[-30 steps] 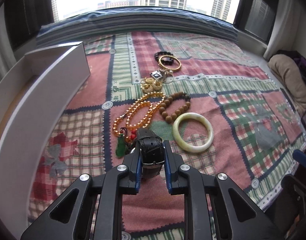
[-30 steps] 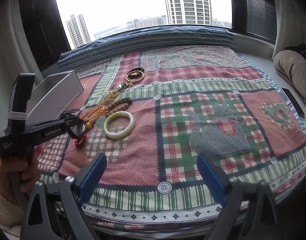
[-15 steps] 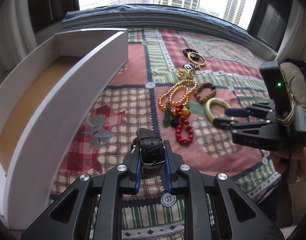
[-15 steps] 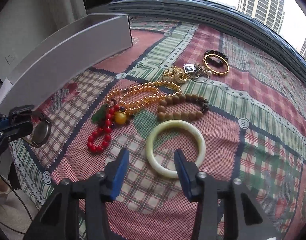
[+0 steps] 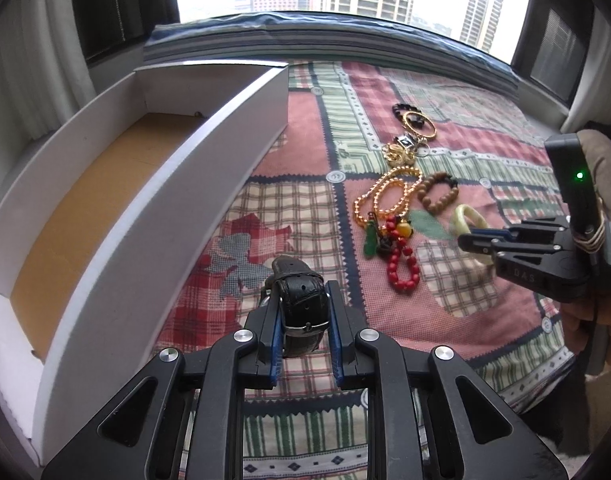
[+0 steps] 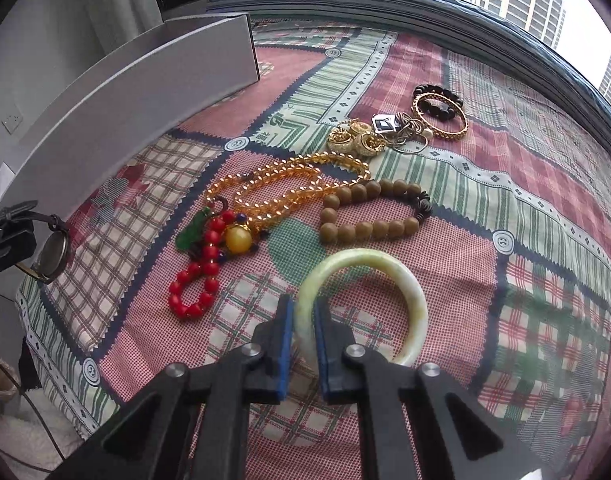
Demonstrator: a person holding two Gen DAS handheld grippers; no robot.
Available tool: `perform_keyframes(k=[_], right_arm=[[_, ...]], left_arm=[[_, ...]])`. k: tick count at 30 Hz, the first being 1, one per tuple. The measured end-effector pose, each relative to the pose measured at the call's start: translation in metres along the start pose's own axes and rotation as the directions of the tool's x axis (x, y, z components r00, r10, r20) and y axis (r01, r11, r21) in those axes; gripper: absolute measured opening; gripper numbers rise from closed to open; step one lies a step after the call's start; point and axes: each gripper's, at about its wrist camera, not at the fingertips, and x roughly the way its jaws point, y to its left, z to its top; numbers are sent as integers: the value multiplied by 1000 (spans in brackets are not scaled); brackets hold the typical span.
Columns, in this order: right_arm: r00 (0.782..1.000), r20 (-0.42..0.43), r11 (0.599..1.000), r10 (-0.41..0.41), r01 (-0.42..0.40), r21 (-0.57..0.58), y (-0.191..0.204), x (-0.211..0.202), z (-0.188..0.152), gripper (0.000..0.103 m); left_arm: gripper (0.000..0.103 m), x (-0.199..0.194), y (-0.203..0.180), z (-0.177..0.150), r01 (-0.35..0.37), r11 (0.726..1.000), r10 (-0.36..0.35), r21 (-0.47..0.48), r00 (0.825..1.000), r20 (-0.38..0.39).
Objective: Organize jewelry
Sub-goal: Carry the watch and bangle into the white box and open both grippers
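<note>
My left gripper (image 5: 303, 300) is shut on a black leather-strap watch (image 5: 301, 300) and holds it above the cloth beside the white box (image 5: 165, 184). The watch face also shows at the left of the right wrist view (image 6: 53, 256). My right gripper (image 6: 303, 312) is shut on the rim of a pale green jade bangle (image 6: 409, 292), which lies on the cloth; it also shows in the left wrist view (image 5: 467, 216). Red beads (image 6: 197, 280), amber beads (image 6: 289, 184) and brown wooden beads (image 6: 369, 208) lie just beyond.
Gold earrings (image 6: 355, 140), a pendant with rings (image 6: 389, 126) and a gold bangle on dark beads (image 6: 439, 110) lie farther back. The long box has a brown floor (image 5: 89, 200). The patchwork cloth (image 6: 525, 240) ends at a window sill.
My left gripper has swung the watch left toward the box. My right gripper came down over the jade bangle and closed on its rim.
</note>
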Motion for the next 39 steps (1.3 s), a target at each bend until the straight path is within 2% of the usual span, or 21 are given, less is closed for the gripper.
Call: perform_keyframes(k=[7,13,15,18,22,26,29,34,36,39], right_arm=[[997,67,999,32,-33,20,16,-43,-3,11],[980,167,994,110,-107,-26,59,-89,22,11],[966,208,988,152,-140,-72,83,-105,37,11],[940,259,970,222,-186,-157,123,-124,62,11],[908,285,936,308,-234,-264,176,-134,94,11],[898,260,901,355,-254,-352,227,-117,128,11],[901,205,874,382,-281,-396,263,-85,149,11],[939,64,859,339,-281,-429,307,-11,170,11],[954,25,862,299,-259,-435,316,13,173,11],[965,-16,868,263,-243,-434,320,37,176,12]], left_arm=[[18,-15,8,-1,-2,1000,2,4,1000,31],[18,-64,41,6,71,996,-67,-47,994,91],[18,-85,62,10,53,996,-43,-78,991,130],[18,-110,98,13,-12,990,37,-139,984,176],[18,-122,147,14,-106,967,151,-233,972,182],[18,-106,191,11,-184,932,233,-312,964,128],[18,-78,216,9,-220,909,256,-353,965,57],[18,-29,236,-2,-221,896,215,-384,975,-59],[18,-18,237,-5,-224,896,209,-383,974,-82],[18,-12,237,-5,-220,897,200,-384,975,-92]])
